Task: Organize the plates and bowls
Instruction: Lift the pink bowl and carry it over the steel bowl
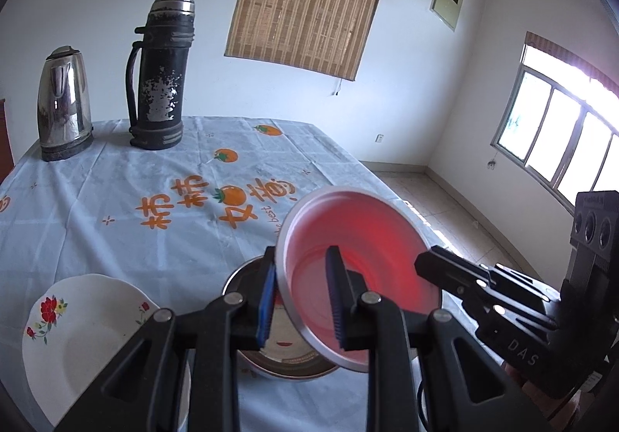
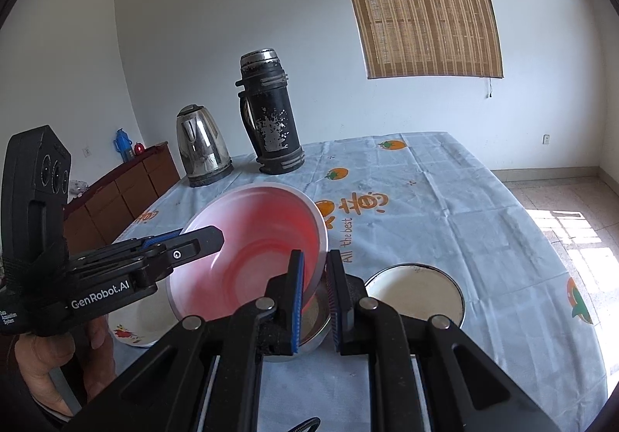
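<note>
Pink bowl [image 1: 356, 265] tilted, rim clamped between both grippers' fingers [image 1: 333, 300].

Daylight is pouring in through the window [image 1: 561, 138], blowing its panes out to white and throwing a glaring patch across the floor [image 2: 568, 234], while fisheye distortion is bending both views into dark vignetted corners and the room is staying evenly bright.

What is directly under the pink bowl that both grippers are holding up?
Under the pink bowl sits a metal bowl on the tablecloth. The pink bowl and the gripper fingers cover most of its inside, so its contents cannot be told.
</note>
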